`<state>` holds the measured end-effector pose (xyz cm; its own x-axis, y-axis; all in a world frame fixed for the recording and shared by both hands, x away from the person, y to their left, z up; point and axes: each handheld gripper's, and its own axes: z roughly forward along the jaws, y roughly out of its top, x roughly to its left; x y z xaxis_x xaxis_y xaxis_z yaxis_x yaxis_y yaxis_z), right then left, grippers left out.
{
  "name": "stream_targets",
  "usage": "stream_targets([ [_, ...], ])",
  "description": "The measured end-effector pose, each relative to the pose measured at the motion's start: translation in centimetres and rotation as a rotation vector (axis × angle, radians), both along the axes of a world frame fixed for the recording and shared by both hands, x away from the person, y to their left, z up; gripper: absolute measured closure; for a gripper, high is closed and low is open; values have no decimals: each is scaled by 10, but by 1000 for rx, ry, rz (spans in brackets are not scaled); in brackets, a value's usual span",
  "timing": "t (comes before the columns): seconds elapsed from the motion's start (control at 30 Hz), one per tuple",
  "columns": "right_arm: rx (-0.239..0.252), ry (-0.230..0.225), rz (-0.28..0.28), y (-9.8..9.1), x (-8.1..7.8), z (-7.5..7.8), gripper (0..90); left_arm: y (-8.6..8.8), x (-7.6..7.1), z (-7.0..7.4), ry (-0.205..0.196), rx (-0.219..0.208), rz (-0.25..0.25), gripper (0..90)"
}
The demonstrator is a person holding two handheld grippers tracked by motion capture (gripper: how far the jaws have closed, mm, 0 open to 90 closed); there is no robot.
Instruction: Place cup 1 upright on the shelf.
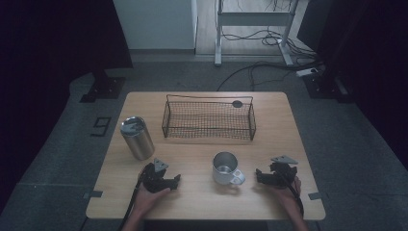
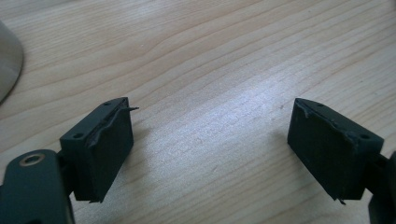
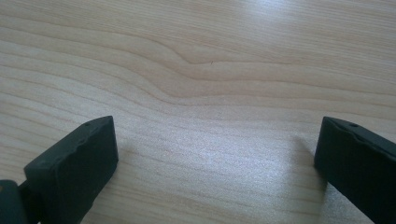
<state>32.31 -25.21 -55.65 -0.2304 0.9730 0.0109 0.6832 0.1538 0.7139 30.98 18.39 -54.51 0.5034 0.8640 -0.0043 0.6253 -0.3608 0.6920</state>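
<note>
Both my left gripper (image 1: 176,180) and right gripper (image 1: 258,175) rest wide apart, empty, flanking the mug (image 1: 225,168) between them, ready to grab.

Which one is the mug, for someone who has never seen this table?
Start at the wire basket at the back of the wooden table. Nearer the person, the mug stands between the two grippers. Unlike the taller lidded tumbler, it is open-topped with a side handle.
</note>
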Motion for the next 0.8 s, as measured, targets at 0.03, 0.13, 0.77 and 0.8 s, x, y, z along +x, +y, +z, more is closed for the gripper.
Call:
stream_targets([
  [0.03,0,0,0,0,0,0,0,0,-1,2,-5,-11,-6,145],
  [0.13,0,-1,5,0,0,0,0,3,-3,12,-20,-55,-20,149],
  [0.77,0,-2,5,0,0,0,0,29,-11,49,-93,-152,20,151],
  [0.8,0,-2,5,0,0,0,0,29,-11,49,-93,-152,20,149],
])
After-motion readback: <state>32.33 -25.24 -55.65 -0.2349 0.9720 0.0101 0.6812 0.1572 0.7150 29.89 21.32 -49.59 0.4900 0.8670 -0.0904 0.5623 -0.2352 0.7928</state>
